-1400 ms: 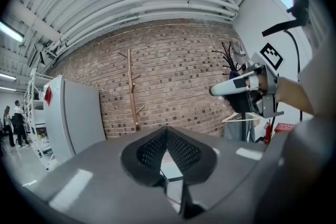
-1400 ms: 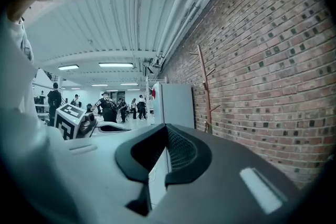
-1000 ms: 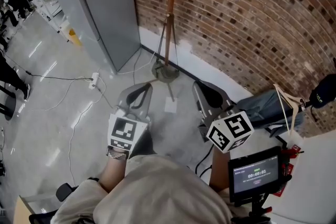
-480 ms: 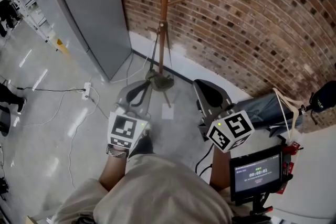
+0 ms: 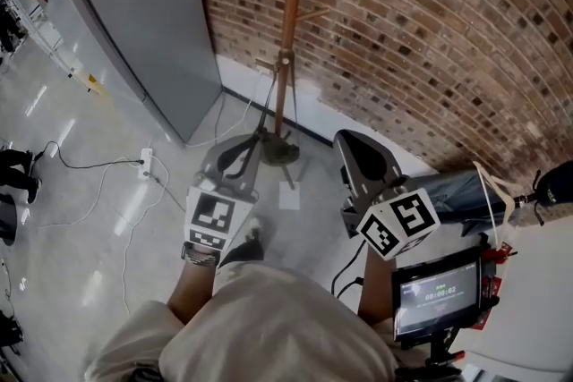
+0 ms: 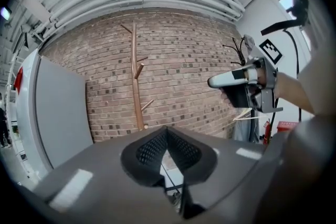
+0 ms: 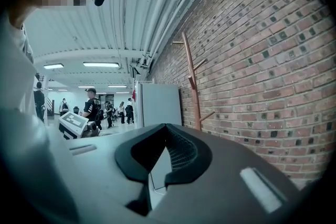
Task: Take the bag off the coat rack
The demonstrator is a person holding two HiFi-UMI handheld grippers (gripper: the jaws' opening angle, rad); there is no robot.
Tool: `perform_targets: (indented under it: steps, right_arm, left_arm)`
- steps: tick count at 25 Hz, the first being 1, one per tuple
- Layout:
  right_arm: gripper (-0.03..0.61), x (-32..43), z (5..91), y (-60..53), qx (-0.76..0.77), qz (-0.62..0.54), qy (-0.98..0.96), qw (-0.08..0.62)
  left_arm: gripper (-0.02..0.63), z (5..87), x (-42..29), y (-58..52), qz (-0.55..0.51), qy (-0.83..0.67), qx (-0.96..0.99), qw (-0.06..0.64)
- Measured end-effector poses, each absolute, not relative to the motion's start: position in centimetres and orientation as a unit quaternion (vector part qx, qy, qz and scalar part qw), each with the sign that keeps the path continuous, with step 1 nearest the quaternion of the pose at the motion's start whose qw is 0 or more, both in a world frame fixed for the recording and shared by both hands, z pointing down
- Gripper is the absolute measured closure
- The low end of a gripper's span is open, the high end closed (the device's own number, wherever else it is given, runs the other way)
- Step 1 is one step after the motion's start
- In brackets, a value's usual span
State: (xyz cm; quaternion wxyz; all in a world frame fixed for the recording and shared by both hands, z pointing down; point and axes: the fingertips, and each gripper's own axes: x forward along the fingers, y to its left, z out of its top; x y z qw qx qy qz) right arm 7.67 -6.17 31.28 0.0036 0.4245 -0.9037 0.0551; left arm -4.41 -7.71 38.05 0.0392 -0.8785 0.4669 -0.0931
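Note:
The wooden coat rack [image 5: 291, 22] stands against the brick wall, its base [image 5: 279, 146] on the floor just beyond my grippers. In the left gripper view the coat rack [image 6: 137, 81] shows bare pegs with no bag on them. A blue-grey fabric bag with cream straps [image 5: 457, 191] lies low at the right. My left gripper [image 5: 249, 141] is shut and empty, pointing at the rack's base. The right gripper [image 5: 351, 139] is also shut and empty, between the rack and the bag. From the side it appears as the right gripper [image 6: 231, 80].
A tall grey cabinet [image 5: 134, 13] stands left of the rack. A power strip with cables [image 5: 143, 164] and a white sheet [image 5: 289, 195] lie on the floor. A small screen [image 5: 436, 295] sits at the lower right. People [image 7: 92, 107] stand far off in the hall.
The view has swung toward the wall, so the coat rack and its base sit closer to my grippers. Both grippers stay shut and empty in the same pose.

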Motion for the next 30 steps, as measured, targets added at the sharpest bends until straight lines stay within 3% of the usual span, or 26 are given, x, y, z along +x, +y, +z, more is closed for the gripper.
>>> perform_targets:
  steps: [20,30]
  right_arm:
    - [0.574,4.8,34.5,-18.2,0.464,0.103,-0.88,0.016]
    - [0.537,4.9,38.1,-22.7,0.481,0.123,-0.866,0.061]
  left_arm:
    - [0.614,38.8,-8.1,-18.8,-0.099,0.431,-0.896,0.025]
    - [0.614,41.4,-7.1,-23.2,-0.104,0.392,-0.914,0.001]
